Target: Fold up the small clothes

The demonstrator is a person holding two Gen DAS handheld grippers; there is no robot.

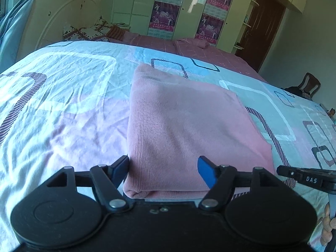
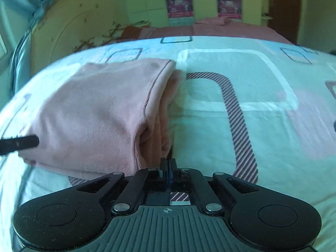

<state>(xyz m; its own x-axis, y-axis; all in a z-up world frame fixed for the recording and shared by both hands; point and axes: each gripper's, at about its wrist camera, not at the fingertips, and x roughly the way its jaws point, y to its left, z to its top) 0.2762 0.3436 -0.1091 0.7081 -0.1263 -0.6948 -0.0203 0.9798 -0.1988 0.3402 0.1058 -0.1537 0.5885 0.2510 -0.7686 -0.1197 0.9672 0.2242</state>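
A pink knit garment (image 1: pixel 184 130) lies folded in a thick rectangle on the patterned bedspread (image 1: pixel 63 105). My left gripper (image 1: pixel 163 169) is open, its fingers standing on either side of the garment's near left corner. In the right wrist view the same garment (image 2: pixel 94 115) lies left of centre with its layered hem edge facing right. My right gripper (image 2: pixel 167 164) is shut with nothing between its pads, right at the garment's near right corner. The right gripper's side also shows in the left wrist view (image 1: pixel 306 178).
The bed carries a pink sheet (image 1: pixel 210 52) and pillows (image 1: pixel 90 33) at the far end. A pale headboard (image 1: pixel 63 14) and green wardrobes with posters (image 1: pixel 168 10) stand behind. A brown door (image 1: pixel 264 31) and a chair (image 1: pixel 308 84) are at the right.
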